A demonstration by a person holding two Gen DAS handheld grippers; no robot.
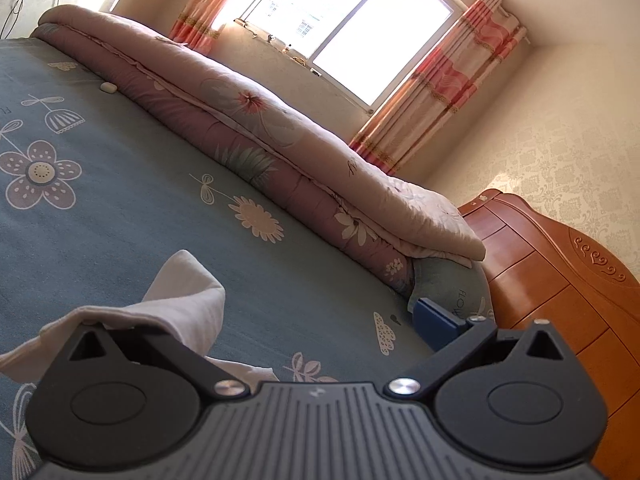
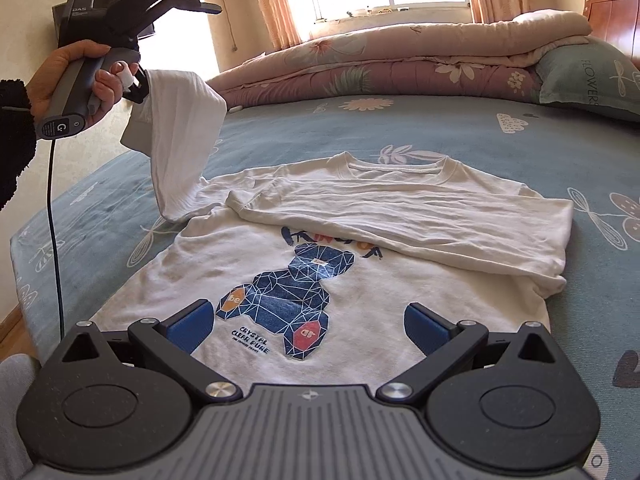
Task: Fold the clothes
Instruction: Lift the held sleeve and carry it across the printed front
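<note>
Jaws of the right gripper (image 2: 308,326) gape wide, empty, above the white cotton shirt (image 2: 320,280); left gripper (image 2: 138,88) lifts its ribbed sleeve (image 2: 180,140).

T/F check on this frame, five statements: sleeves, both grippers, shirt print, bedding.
1. The right gripper is open above the white shirt. True.
2. Both sleeves are folded across the chest. False: one sleeve lies across it; the other sleeve is lifted.
3. The left gripper holds the lifted sleeve. True.
4. The shirt print is a red car. False: it is a blue geometric bear.
5. A folded quilt lies along the bed's window side. True.
</note>
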